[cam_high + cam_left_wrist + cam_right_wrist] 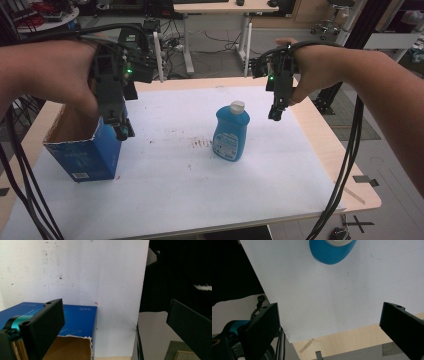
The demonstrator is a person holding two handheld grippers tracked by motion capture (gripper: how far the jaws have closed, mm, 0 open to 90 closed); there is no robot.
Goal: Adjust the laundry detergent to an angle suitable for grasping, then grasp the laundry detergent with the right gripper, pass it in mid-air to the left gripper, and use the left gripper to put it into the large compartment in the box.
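Closest to the camera are the person's two forearms, each holding a gripper up over the table [165,210]. The left gripper [121,131] hangs right above the blue cardboard box [82,150], which sits at the left edge with its torn top open. In the left gripper view you can see the box's ripped rim [77,337] just under the left-hand jaw, but nothing between the jaws: they're spread wide and gripping nothing. The right gripper [275,116] hovers near the back right part of the white sheet, pointing down, jaws also wide apart and empty.

The blue bottle with the white cap [231,131] stands upright about mid-table, between the two grippers and touching neither. In the right gripper view it's up at the top edge [331,250], well ahead of the jaws, not between them.

My read: this looks like the approach stage of getting the bottle into the box, with nothing picked up yet. Next move probably calls for the right gripper to travel over to the bottle, straddle its body or neck, then squeeze. It's tall and rounded, so an off-centre pinch could tip it.
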